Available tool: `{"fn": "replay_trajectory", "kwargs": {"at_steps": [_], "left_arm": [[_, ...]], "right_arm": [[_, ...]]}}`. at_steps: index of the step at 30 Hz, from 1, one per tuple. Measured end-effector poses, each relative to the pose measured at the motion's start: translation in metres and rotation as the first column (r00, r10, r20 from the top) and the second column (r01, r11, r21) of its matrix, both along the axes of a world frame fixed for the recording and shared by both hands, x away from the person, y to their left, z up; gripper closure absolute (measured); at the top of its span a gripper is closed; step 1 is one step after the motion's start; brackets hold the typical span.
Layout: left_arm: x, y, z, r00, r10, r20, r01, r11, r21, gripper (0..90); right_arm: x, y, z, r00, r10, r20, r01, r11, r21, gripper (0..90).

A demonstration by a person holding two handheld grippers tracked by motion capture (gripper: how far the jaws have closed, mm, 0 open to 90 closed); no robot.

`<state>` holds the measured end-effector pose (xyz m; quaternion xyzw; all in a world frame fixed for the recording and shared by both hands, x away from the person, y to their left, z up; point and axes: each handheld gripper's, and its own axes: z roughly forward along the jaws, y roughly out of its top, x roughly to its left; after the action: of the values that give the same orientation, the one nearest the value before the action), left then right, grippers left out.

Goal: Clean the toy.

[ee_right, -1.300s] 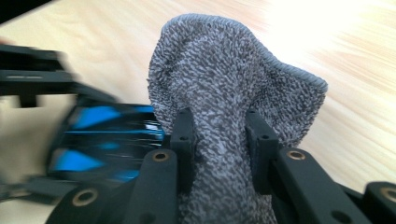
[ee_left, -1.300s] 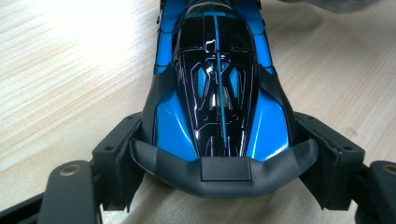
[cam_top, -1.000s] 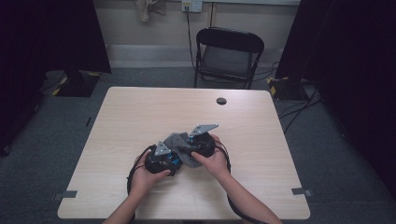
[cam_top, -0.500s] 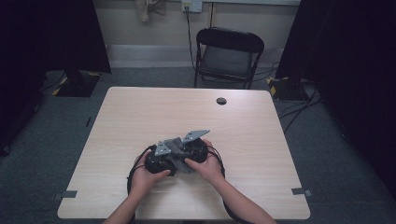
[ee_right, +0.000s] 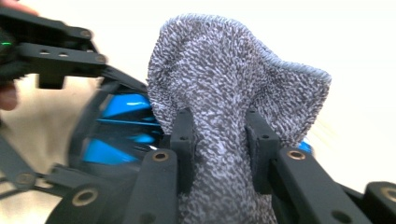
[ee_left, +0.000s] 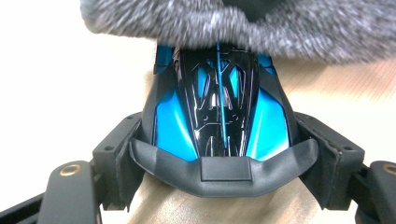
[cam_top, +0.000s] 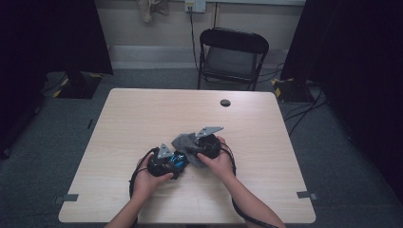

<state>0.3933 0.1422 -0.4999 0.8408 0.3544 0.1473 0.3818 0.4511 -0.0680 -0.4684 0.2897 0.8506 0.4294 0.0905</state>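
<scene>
Left claw (ee_left: pixel 219 154): its two black jaws press against both flanks of a blue and black toy car; in the high view it sits in the lower middle of the frame, just left of centre (cam_top: pixel 164 161).
Right claw (ee_right: pixel 219 140): drawn in tight on a bunched grey knitted cloth, which is pinched between its pads; in the high view it lies just right of the left claw (cam_top: pixel 206 145).
Toy car (ee_left: pixel 219 116): glossy black body with bright blue panels and a dark grey bumper nearest the camera, held between the left claw's jaws; in the right gripper view its blue side shows at the left middle (ee_right: pixel 119 130), behind the cloth.
Cloth (ee_right: pixel 224 93): speckled grey and white knit, rising above the right claw's jaws in the centre of that frame; in the left gripper view it runs across the top edge (ee_left: pixel 224 23) and lies over the far end of the car; in the high view it is a grey lump between the two claws (cam_top: pixel 187 145).
Tabletop (cam_top: pixel 142 118): pale wood grain, with a small dark round disc (cam_top: pixel 225 102) in its upper right part, well apart from the hands.
Chair (cam_top: pixel 233 57): black folding chair beyond the far edge of the tabletop, upper centre of the high view.
</scene>
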Motion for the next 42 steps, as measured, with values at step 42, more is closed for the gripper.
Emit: {"fn": "replay_trajectory", "kwargs": {"at_steps": [42], "left_arm": [[0.0,0.0,0.0,1.0,0.001,0.0,-0.001,1.0,-0.002,24.1]], "right_arm": [[0.039,-0.03,-0.013,0.987,-0.153,-0.05,0.152,0.9881,-0.025,69.9]]}}
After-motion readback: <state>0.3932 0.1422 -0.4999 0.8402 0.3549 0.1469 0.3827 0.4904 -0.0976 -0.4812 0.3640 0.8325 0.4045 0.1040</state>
